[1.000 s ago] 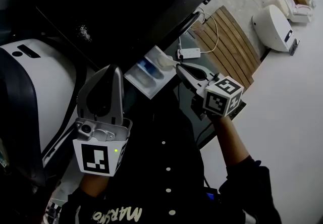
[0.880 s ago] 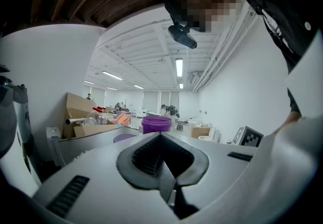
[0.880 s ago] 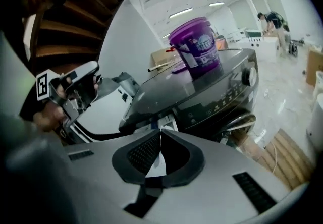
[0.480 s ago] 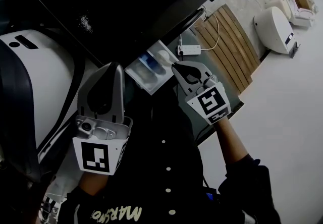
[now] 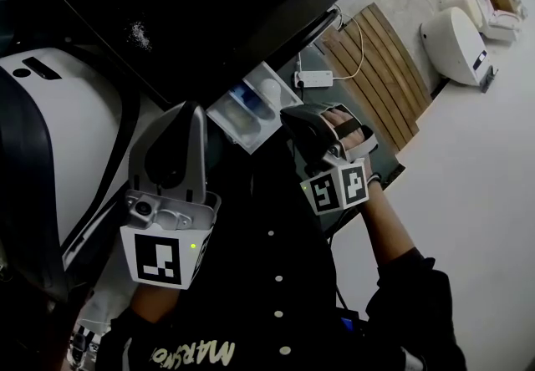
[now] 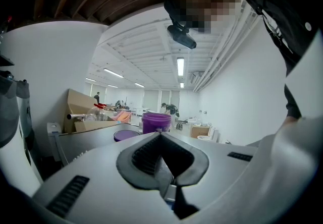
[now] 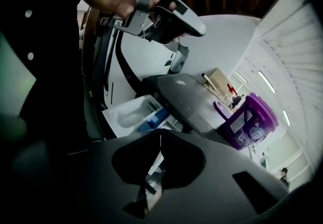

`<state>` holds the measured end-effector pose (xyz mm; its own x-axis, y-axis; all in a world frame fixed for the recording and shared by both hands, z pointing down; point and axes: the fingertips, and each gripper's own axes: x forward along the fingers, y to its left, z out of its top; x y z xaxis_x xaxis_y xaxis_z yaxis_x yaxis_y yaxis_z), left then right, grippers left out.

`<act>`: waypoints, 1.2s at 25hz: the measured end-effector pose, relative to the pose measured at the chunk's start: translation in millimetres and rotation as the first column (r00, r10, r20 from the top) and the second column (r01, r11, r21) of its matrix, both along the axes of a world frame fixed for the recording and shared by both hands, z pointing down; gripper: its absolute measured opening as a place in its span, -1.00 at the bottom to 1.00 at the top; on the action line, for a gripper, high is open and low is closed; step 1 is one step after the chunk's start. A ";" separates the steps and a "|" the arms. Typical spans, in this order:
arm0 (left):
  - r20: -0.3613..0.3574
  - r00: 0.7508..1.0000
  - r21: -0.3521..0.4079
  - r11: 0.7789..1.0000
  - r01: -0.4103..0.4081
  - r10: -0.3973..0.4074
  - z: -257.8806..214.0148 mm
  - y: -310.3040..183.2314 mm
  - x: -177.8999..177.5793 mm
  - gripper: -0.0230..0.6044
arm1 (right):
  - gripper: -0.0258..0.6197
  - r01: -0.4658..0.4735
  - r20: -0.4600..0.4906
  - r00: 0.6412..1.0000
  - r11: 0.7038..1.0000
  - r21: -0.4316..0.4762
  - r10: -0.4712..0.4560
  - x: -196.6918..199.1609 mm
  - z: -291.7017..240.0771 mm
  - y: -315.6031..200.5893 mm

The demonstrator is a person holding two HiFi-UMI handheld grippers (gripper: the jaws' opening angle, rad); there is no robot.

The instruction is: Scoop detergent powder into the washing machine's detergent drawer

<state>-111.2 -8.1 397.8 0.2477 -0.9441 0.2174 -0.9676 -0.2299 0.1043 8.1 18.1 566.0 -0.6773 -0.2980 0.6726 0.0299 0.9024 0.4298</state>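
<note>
Inside the open detergent drawer (image 5: 226,120) lies white powder (image 5: 269,92).

White detergent drawer (image 5: 234,131) with blue insert; purple tub (image 7: 250,119).

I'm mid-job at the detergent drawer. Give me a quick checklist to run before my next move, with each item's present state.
1. Detergent drawer pulled out: ok.
2. White powder in its pale compartment: ok.
3. Right tongs close to the drawer: ok. They are shut, with the tips just beside it.
4. Scoop in the right tongs: cannot tell. No scoop shows clearly.
5. Left tongs out of the way: ok. They are shut on nothing and held back from the drawer.
6. Machine top free of spills: not ok. White specks lie on it.
</note>
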 end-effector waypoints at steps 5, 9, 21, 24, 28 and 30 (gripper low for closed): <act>-0.002 1.000 0.000 1.000 -0.004 0.004 -0.9 -0.7 1.1 -0.88 | -0.83 0.078 -0.040 0.996 0.990 0.117 -0.074 1.0 -1.6 6.8; -0.002 1.000 0.006 1.000 -0.011 0.011 -2.8 -1.5 3.5 -0.88 | -0.83 0.083 -0.038 0.996 0.985 0.152 -0.078 1.6 -4.1 6.5; -0.008 1.000 0.022 1.000 -0.005 0.005 -10.1 -6.8 2.1 -0.88 | -0.83 -0.330 0.252 0.800 0.749 -0.574 0.545 8.5 -30.3 -37.3; -0.010 1.000 0.032 0.999 -0.004 0.004 -15.2 -10.4 2.2 -0.88 | -0.83 -0.326 0.244 0.770 0.693 -0.643 0.589 10.3 -37.6 -40.4; 0.005 1.000 0.071 0.997 -0.003 0.002 -27.3 -19.0 0.7 -0.88 | -0.83 -0.303 0.282 0.755 0.696 -0.651 0.593 9.2 -66.0 -45.9; 0.007 1.000 0.097 0.995 -0.009 0.008 -36.0 -23.4 1.6 -0.88 | -0.83 -0.293 0.323 0.733 0.706 -0.644 0.599 8.8 -90.4 -52.9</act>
